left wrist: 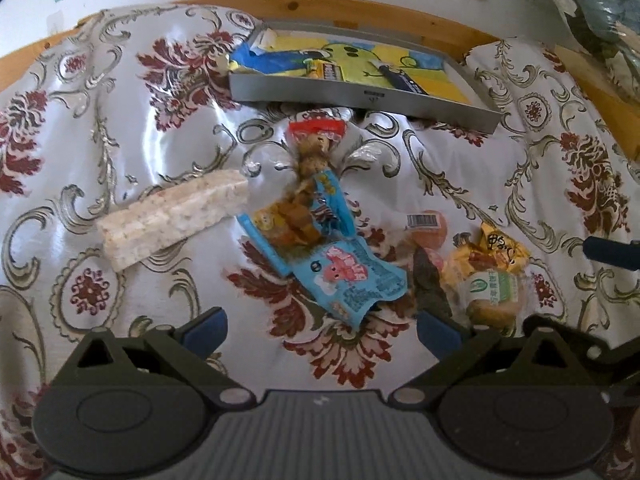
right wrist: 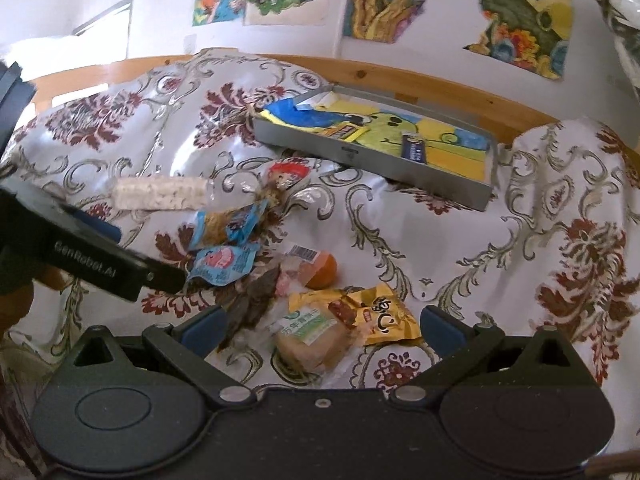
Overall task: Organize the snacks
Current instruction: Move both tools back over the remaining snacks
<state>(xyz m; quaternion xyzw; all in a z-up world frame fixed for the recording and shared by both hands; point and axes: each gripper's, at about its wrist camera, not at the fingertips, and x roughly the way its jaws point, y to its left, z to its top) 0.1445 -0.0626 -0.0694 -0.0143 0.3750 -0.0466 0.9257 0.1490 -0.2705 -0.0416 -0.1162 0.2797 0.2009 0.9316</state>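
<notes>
Several wrapped snacks lie in a heap on the flowered cloth. A pale rice bar (left wrist: pixel 174 216) (right wrist: pixel 160 193) lies at the left, a light-blue packet (left wrist: pixel 348 276) (right wrist: pixel 222 265) in the middle, a yellow packet (left wrist: pixel 500 250) (right wrist: pixel 380 312) and a green-labelled bun (left wrist: pixel 494 290) (right wrist: pixel 310 338) at the right. My left gripper (left wrist: pixel 322 332) hovers open just short of the blue packet, with nothing between its fingers. Wide open too, my right gripper (right wrist: pixel 320 330) brackets the bun and the yellow packet without touching them. The left gripper's black body (right wrist: pixel 100 264) shows in the right wrist view.
A shallow grey tray (left wrist: pixel 360 96) (right wrist: pixel 372 160) with a yellow-and-blue picture lining stands at the back; a small dark packet (right wrist: pixel 414 148) lies in it. An orange round snack (right wrist: pixel 324 272) and a red-topped packet (left wrist: pixel 316 130) lie in the heap. A wooden edge (left wrist: pixel 320 4) runs behind.
</notes>
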